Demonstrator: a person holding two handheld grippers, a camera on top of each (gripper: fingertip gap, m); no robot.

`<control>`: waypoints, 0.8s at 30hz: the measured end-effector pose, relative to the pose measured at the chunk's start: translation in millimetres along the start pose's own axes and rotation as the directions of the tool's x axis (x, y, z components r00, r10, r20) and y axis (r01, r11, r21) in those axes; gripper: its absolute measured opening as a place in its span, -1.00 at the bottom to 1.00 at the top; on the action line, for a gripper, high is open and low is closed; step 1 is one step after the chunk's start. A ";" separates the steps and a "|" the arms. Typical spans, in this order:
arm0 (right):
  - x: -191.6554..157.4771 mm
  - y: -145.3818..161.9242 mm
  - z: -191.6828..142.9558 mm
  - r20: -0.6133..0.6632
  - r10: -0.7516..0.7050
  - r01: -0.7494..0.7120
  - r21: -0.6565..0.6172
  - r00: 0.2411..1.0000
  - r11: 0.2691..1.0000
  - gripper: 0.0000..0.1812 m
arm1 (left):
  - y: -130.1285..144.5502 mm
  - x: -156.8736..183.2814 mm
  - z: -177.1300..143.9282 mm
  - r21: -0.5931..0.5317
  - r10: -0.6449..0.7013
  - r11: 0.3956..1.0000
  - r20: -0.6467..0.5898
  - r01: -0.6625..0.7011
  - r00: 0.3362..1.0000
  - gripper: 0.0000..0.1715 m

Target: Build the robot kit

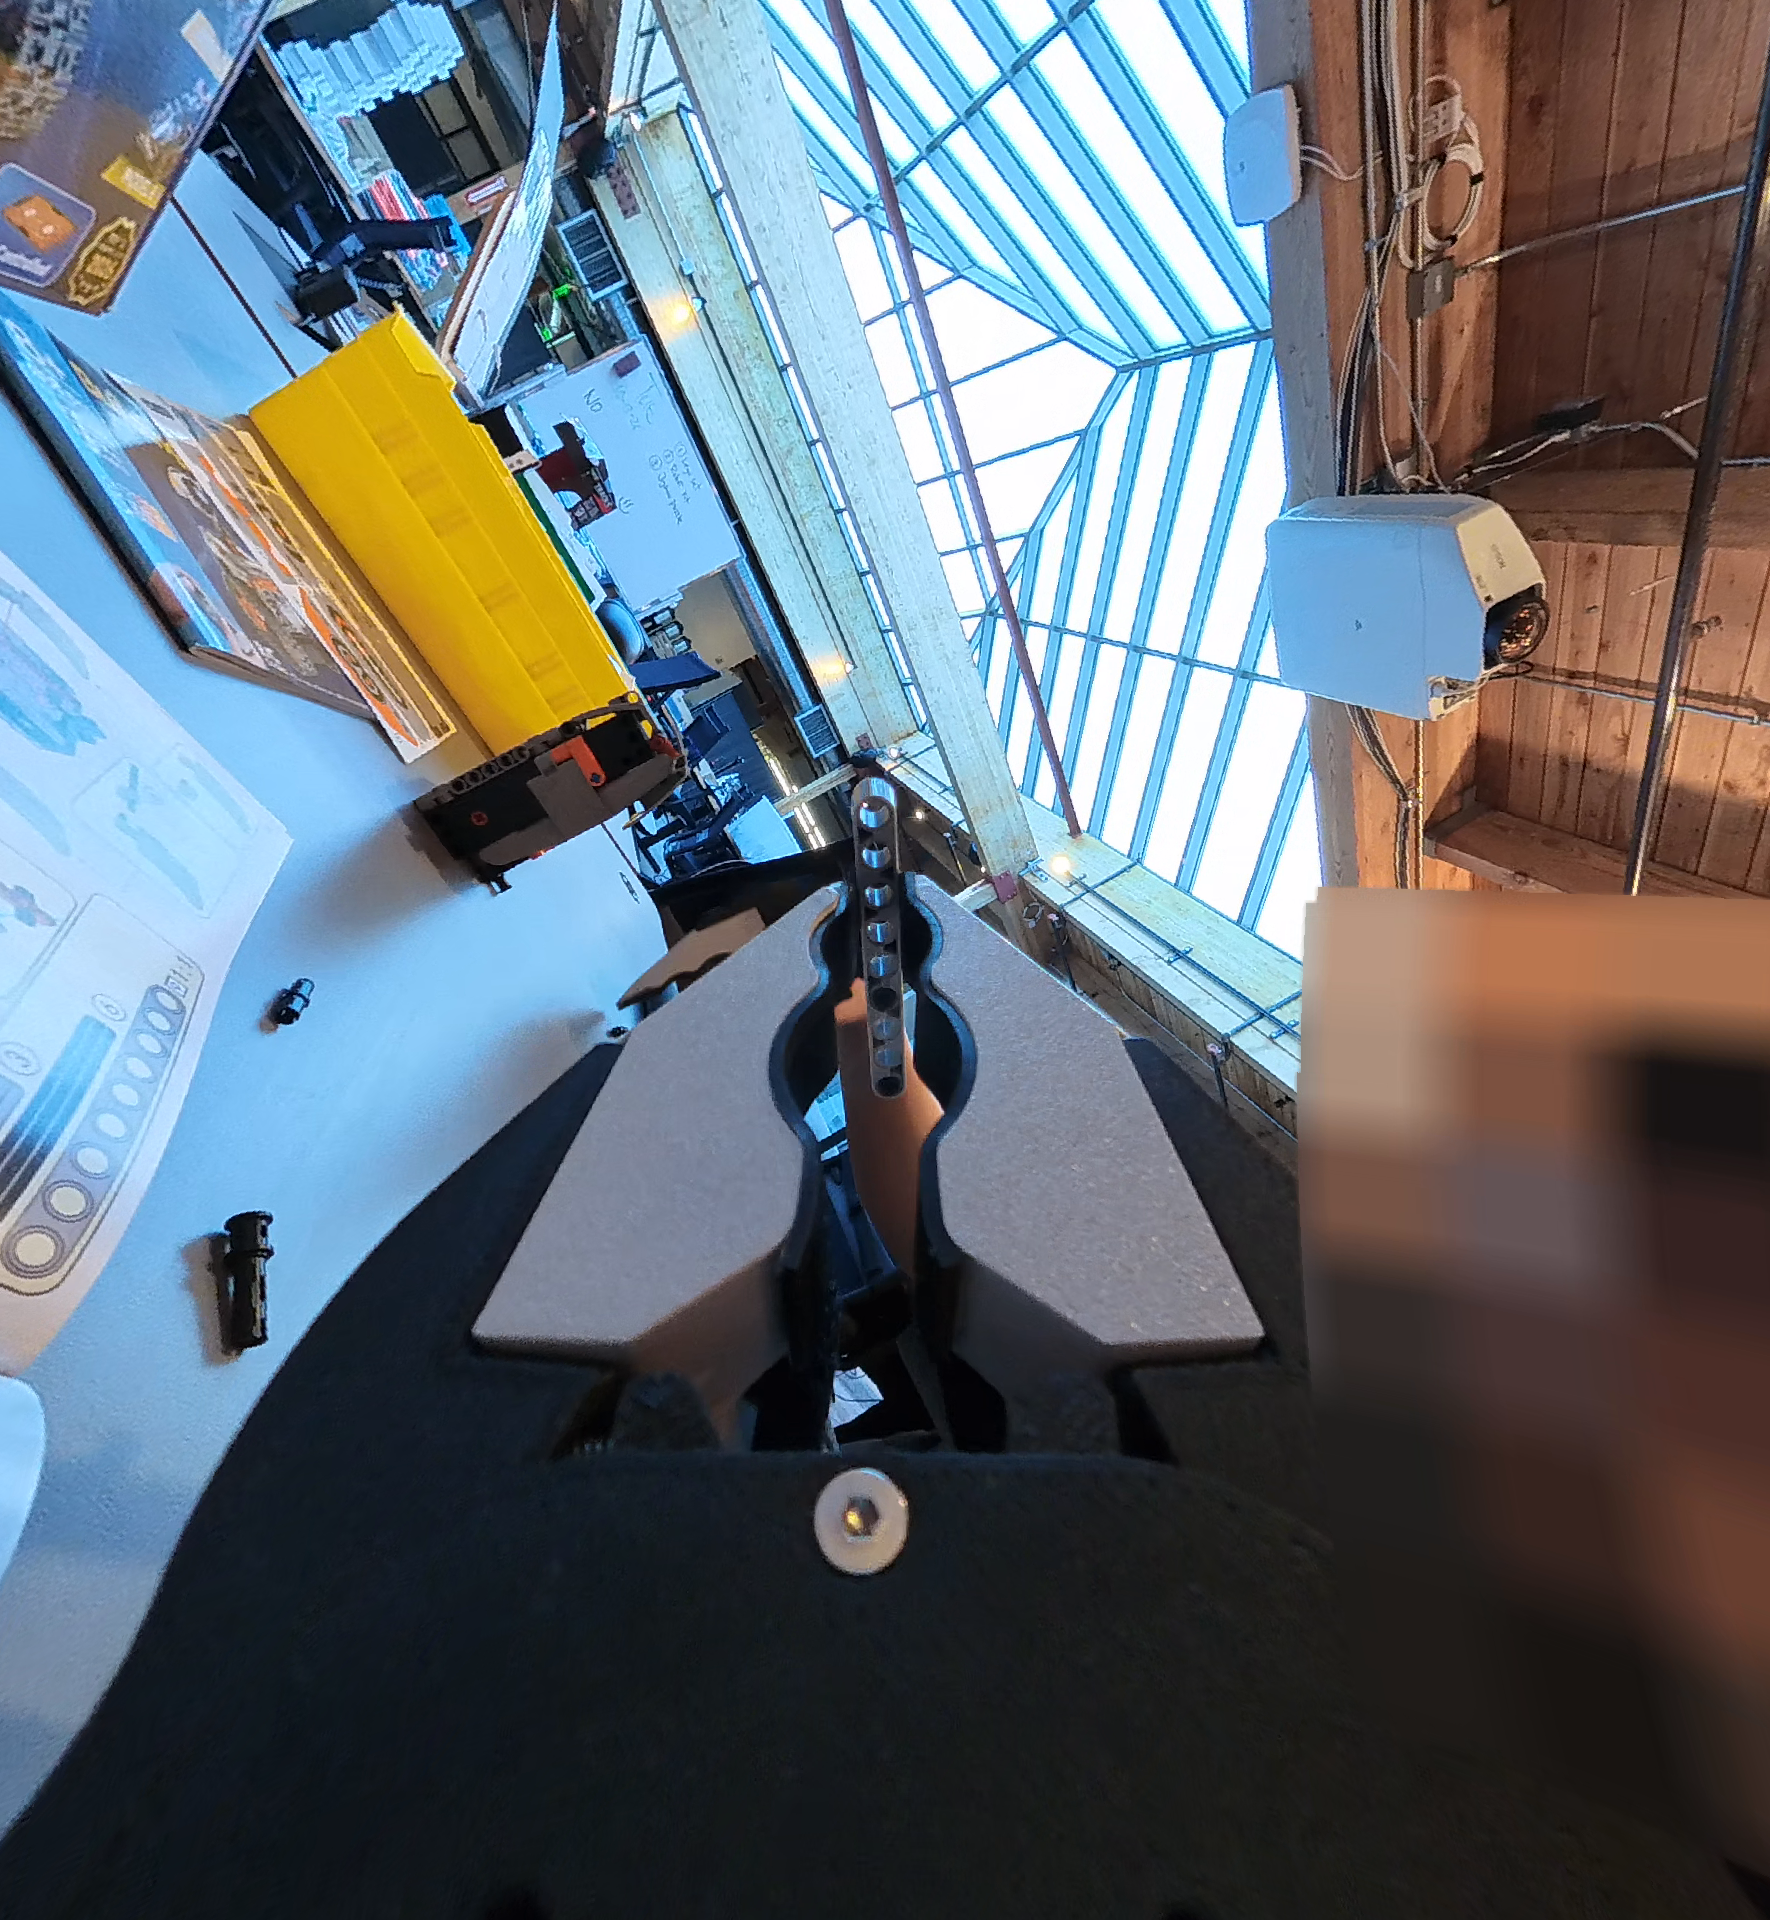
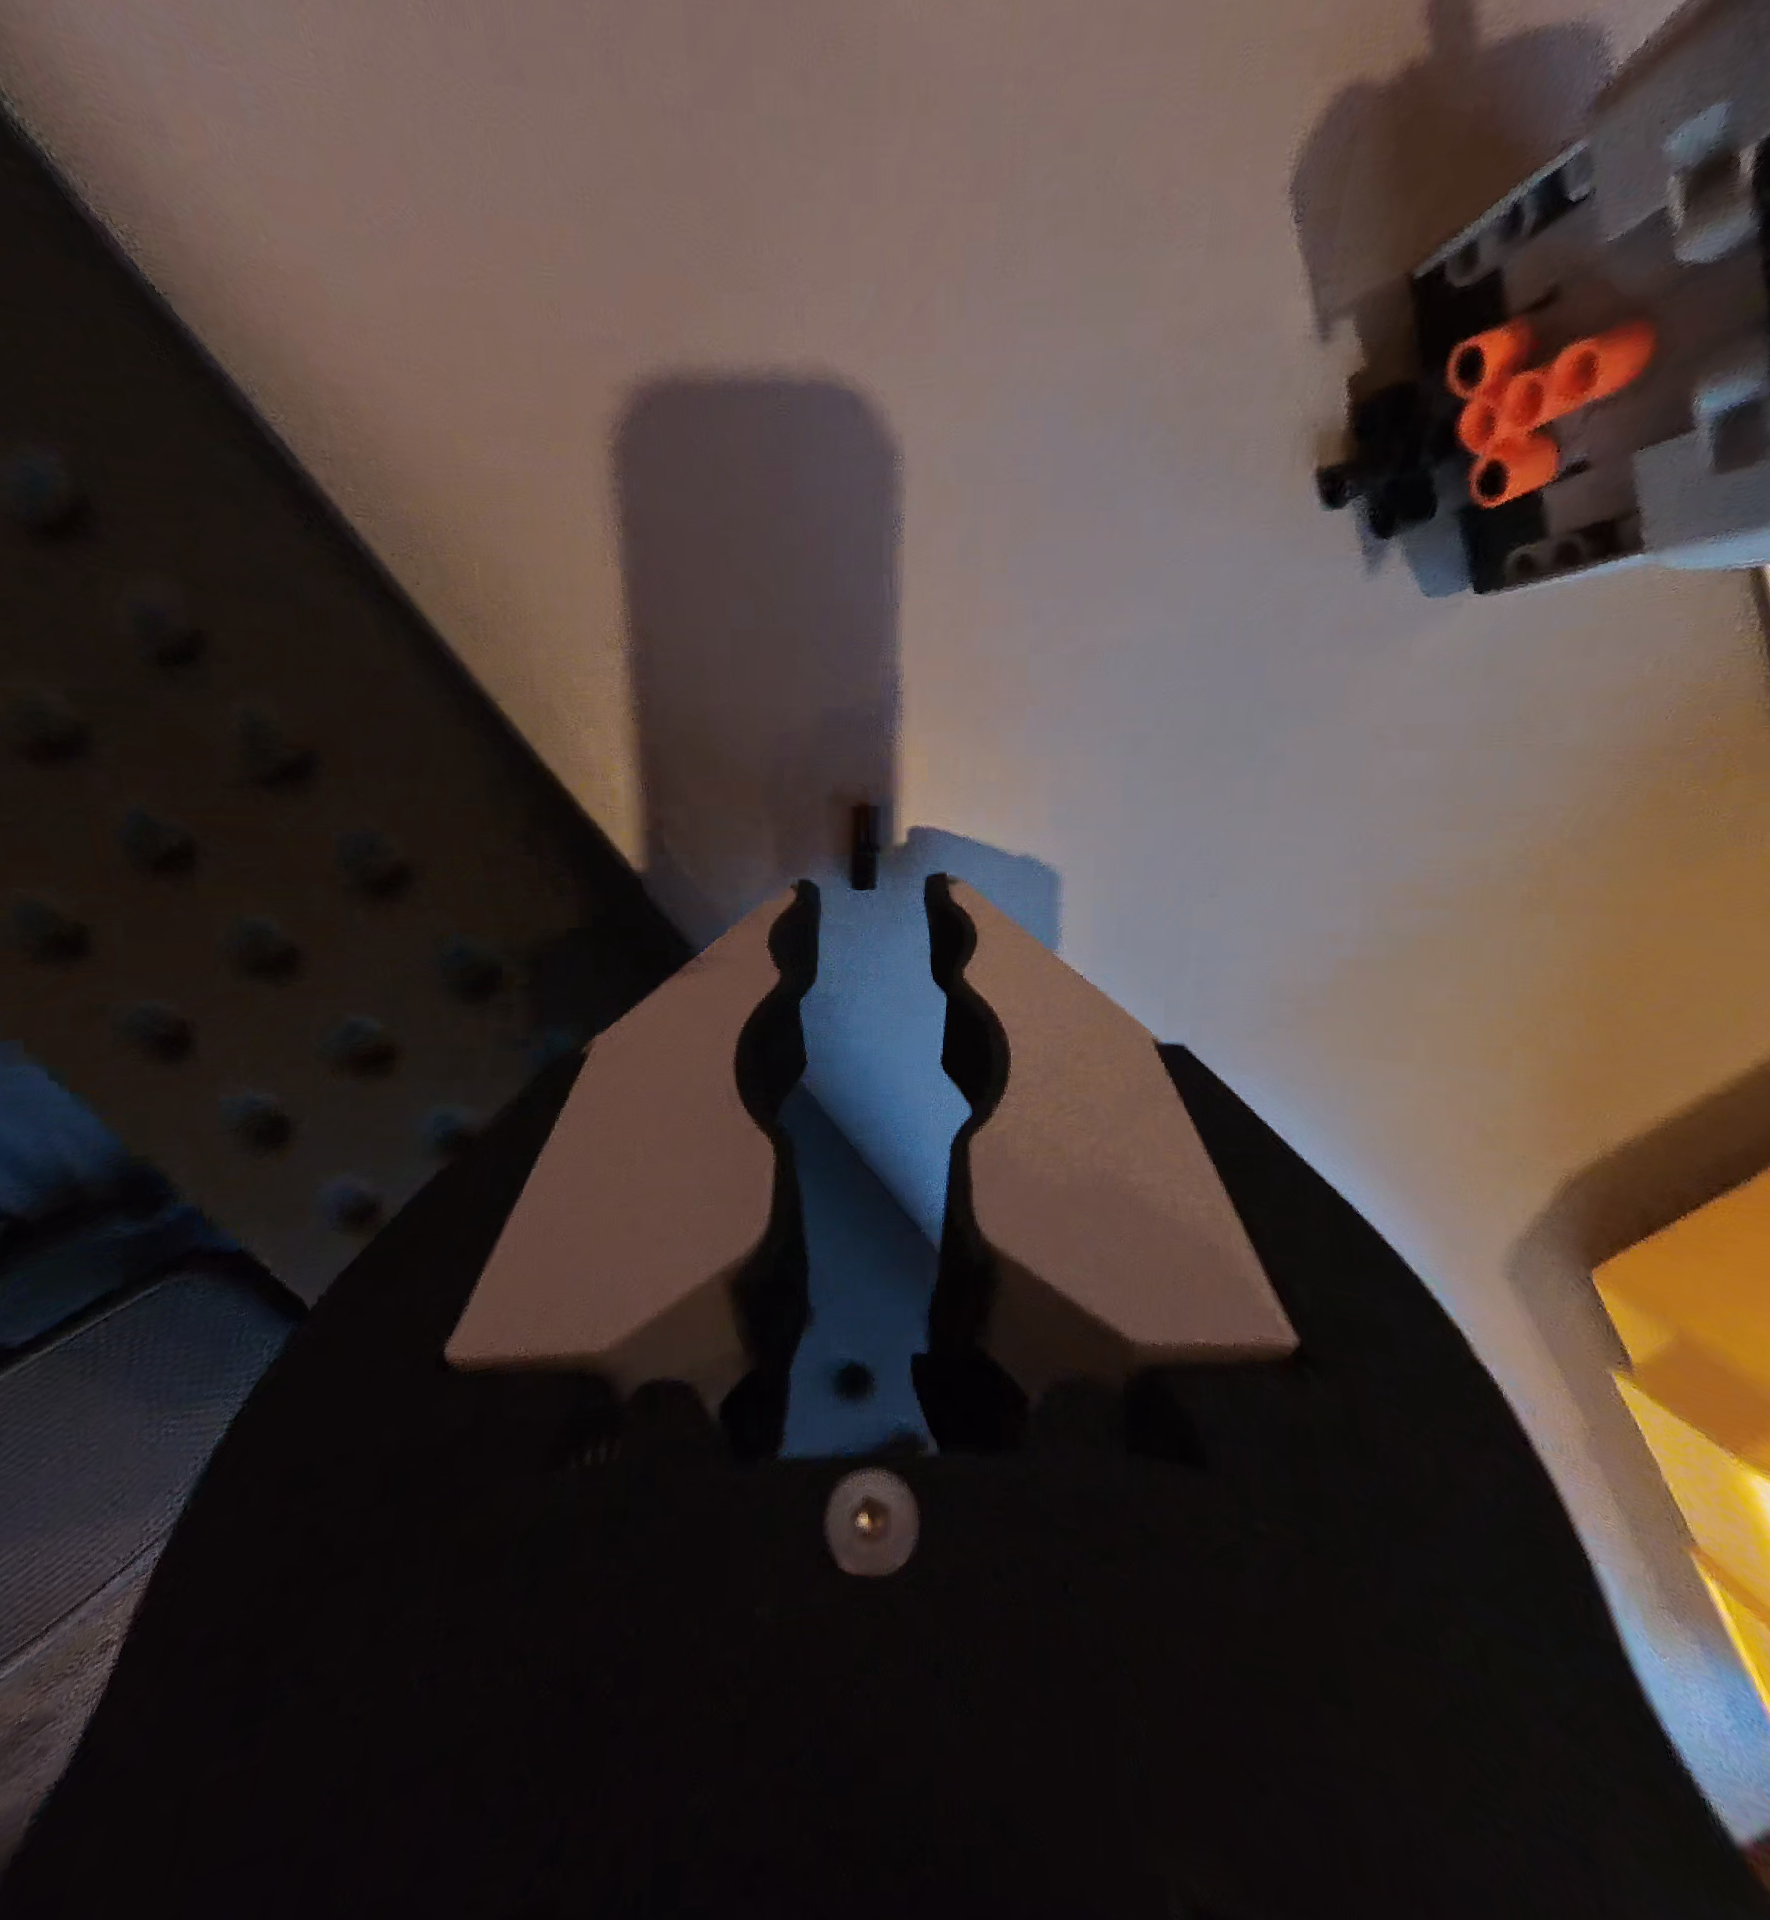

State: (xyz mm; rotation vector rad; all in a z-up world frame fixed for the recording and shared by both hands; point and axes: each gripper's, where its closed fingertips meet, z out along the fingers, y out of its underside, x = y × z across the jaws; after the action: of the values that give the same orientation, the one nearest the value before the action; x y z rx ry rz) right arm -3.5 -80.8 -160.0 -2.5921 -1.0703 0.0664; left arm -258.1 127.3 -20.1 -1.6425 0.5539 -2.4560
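My left gripper (image 1: 878, 902) is shut on a grey beam with a row of holes (image 1: 881, 935). It holds the beam lifted off the white table (image 1: 393, 1039) and tilted up toward the ceiling; the beam sticks out past the fingertips. My right gripper (image 2: 865, 885) is open and empty, pointing down at the white table (image 2: 1172, 831). A small black pin (image 2: 863, 849) lies on the table just beyond its fingertips. A partly built grey, black and orange brick model (image 2: 1587, 416) lies to the upper right; it also shows in the left wrist view (image 1: 559, 790).
A yellow bin (image 1: 445, 540) stands beside the model and shows in the right wrist view (image 2: 1733, 1455). An instruction sheet (image 1: 39, 914), a booklet (image 1: 237, 561) and two black pins (image 1: 245, 1280) (image 1: 293, 1000) lie on the table. A studded grey plate (image 2: 185, 779) lies at the left. Some 35 cm of space lies between my two pairs of fingers. My left tips are about 35 cm from the studded grey plate (image 2: 185, 779), my right tips only 10 cm.
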 end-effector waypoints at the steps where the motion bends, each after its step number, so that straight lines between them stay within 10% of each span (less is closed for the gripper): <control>1: 1.8 0.6 0.5 0.020 0.001 -0.001 0.006 1.000 1.000 -0.79 | 0.1 -0.6 -0.1 0.000 0.000 1.000 0.003 0.000 1.000 -0.96; 16: -8.4 -9.4 -0.3 0.025 0.044 -0.042 -0.094 0.999 0.995 -0.86 | -2.1 -7.4 -5.2 0.010 -0.011 1.000 0.026 0.011 1.000 -0.97; 20: -1.1 -15.0 -1.5 -0.072 -0.161 0.156 -0.072 0.984 0.985 -0.83 | -1.6 -4.1 -3.7 0.005 0.001 1.000 0.022 -0.001 1.000 -0.96; 24: 1.2 -17.2 8.7 0.015 0.042 -0.041 -0.040 0.999 0.998 -0.70 | -0.8 -5.9 -3.1 0.003 -0.010 1.000 0.020 0.010 1.000 -0.96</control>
State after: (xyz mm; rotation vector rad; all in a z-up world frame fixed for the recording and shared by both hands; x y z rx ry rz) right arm -15.8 -66.1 -162.5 -2.6536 -1.0330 0.0768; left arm -258.5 130.5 -26.0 -1.6708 0.5414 -2.4432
